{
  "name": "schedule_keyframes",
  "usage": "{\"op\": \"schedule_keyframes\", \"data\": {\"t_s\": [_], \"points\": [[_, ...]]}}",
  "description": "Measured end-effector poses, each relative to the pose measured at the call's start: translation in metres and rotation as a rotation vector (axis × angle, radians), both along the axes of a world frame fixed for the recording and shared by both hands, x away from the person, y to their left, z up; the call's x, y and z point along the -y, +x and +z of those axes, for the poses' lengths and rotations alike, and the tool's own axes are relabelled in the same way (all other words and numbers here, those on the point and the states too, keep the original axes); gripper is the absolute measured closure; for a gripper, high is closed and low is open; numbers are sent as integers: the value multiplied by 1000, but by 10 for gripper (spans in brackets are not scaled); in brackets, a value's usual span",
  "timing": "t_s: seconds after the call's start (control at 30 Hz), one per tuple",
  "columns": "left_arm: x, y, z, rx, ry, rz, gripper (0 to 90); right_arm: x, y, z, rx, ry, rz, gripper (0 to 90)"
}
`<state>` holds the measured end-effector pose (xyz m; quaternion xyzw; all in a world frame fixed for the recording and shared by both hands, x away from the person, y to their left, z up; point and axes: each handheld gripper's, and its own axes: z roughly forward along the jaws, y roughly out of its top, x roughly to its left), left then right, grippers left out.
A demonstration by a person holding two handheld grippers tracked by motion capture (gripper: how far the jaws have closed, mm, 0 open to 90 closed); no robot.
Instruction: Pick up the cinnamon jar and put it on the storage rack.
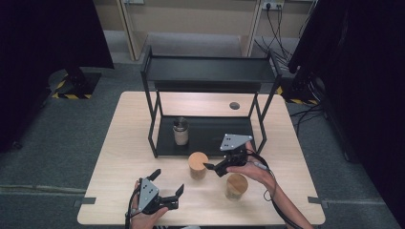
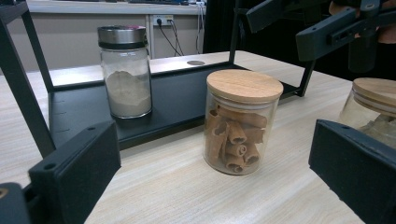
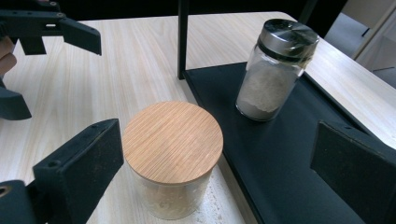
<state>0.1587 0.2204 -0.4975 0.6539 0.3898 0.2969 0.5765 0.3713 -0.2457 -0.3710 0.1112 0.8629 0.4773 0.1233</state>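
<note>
Closing on the cinnamon jar (image 3: 172,158) is the step in hand, so line your right gripper (image 1: 210,166) up before you squeeze. Its jaws stand spread and hold nothing; in the right gripper view the jar sits just beside the left jaw, not centred in the gap. Shift across until the glass lies midway between both jaws, and drop low enough to take the glass body rather than the wooden lid (image 2: 244,84), which may only rest loosely on top.

Your left gripper (image 1: 168,188) rests near the table's front edge, jaws wide and holding nothing; leave it there, clear of the work.

The jar stands upright on the bare table (image 1: 119,143), just in front of the rack's lower shelf (image 1: 215,129), with a second wood-lidded jar (image 1: 236,186) near your right hand. Keep your wrist from brushing that one as you move.

Farther back, the powder jar (image 1: 180,131) with its metal cap already stands on the shelf's left part. If the cinnamon jar is to join it, lift over the shelf's front lip and avoid the rack's post (image 3: 183,37).
</note>
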Motion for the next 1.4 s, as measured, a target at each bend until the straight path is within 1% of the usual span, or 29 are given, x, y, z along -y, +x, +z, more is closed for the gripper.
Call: {"op": "schedule_keyframes", "data": {"t_s": [0.13,0.27,0.43,0.73,0.83,0.93,1.1,1.3,1.37,1.4], "points": [[0,0,0,-2,2,2,11,-3,3,-2,0,-8,22,32],[0,0,0,-2,0,4,11,-9,6,-2,-1,-28,48,34],[0,0,0,-1,0,5,11,-14,9,-3,-11,-42,66,34],[0,0,0,-2,1,6,11,-20,13,-7,-3,-67,105,42],[0,0,0,-2,1,5,11,-24,12,-6,-1,-86,107,43],[0,0,0,-1,0,5,11,-30,14,-5,5,-117,114,44],[-1,0,0,0,1,6,11,-38,18,-5,-6,-131,122,53],[-1,0,0,4,1,5,12,-47,20,-7,-18,-162,137,64],[-1,0,0,3,2,3,11,-49,20,-7,-22,-175,140,82],[-1,0,0,3,2,3,12,-50,21,-8,-24,-173,140,93]]}}
